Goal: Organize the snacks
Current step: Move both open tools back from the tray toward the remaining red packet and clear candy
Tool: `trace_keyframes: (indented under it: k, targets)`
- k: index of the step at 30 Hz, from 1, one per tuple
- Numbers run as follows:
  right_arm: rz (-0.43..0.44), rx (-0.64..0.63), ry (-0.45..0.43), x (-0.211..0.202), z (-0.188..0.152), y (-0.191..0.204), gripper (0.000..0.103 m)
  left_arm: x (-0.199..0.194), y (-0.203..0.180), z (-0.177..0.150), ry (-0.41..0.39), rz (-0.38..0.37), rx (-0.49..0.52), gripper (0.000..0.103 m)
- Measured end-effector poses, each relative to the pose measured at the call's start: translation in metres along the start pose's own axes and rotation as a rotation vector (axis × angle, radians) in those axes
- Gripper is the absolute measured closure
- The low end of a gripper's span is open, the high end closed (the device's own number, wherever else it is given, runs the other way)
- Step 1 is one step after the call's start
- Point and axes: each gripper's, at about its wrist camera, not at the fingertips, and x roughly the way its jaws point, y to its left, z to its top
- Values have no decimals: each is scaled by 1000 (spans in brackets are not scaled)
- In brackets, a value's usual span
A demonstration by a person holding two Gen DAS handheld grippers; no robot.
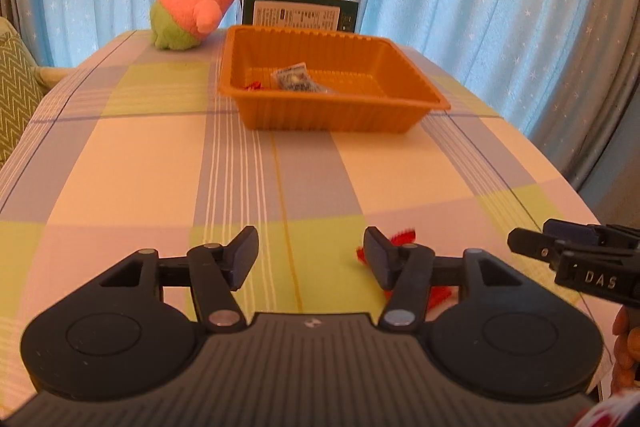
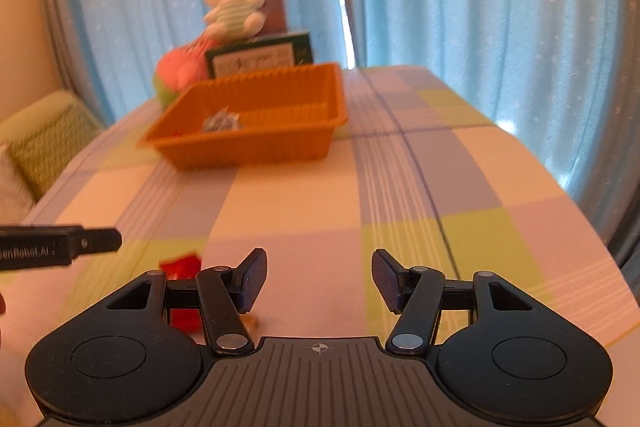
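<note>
Checked tabletop (image 1: 140, 167) is carrying our orange tray (image 1: 332, 115); we are hovering both empty, half-spread tools, left tool (image 1: 311, 259) and right tool (image 2: 319, 279), beside a crinkled red snack (image 1: 404, 238).

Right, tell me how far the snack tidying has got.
Done: a silvery packet and a red one lie in the orange tray. In hand: nothing; both hand-held grippers are open. Left: the red packet on the tablecloth beside the left hand-held gripper.
</note>
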Motion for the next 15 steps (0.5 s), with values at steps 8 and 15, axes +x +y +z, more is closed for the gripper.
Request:
trace_keyframes:
  k: [8, 15]
  targets:
    - [69, -172, 80, 18, -20, 22, 45, -4, 1, -12, 20, 1, 10, 46]
    - [56, -252, 90, 37, -25, 33, 45, 2, 4, -11, 24, -6, -5, 45]
